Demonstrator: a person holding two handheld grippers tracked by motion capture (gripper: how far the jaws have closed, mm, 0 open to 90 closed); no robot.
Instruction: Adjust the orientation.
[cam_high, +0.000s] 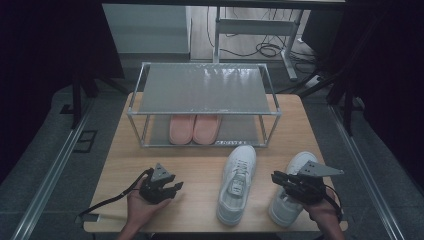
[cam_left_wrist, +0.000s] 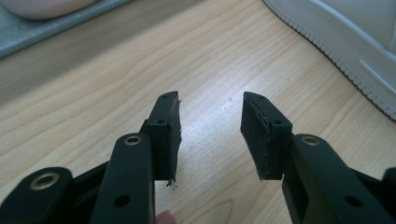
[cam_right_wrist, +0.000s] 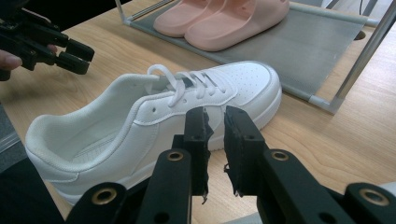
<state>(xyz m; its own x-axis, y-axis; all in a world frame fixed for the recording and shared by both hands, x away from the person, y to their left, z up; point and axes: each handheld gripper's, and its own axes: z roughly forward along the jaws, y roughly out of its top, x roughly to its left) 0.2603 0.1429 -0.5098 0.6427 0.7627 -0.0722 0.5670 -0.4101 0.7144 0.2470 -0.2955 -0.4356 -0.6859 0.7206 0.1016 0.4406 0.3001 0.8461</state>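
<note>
Wooden tabletop (cam_high: 200, 170) across frame centre. Upper centre: metal shoe rack (cam_high: 202, 102), pink slippers (cam_high: 194, 128) on lower shelf. Lower right: two white sneakers (cam_high: 237, 184), well apart. Lower left: left gripper (cam_high: 174, 187), jaws wide apart, empty. Lower right: right gripper (cam_high: 278, 178), jaws nearly closed, empty.

Pink slippers (cam_high: 194, 128) on rack (cam_high: 205, 90)'s lower shelf; white sneakers (cam_high: 236, 184) on table (cam_high: 200, 170).

Both grippers are black: the left gripper (cam_high: 176, 187) and right gripper (cam_high: 274, 177) each carry 2 jaws, brass-ringed screw holes, a grey 3-cornered plate and a black cable.
</note>
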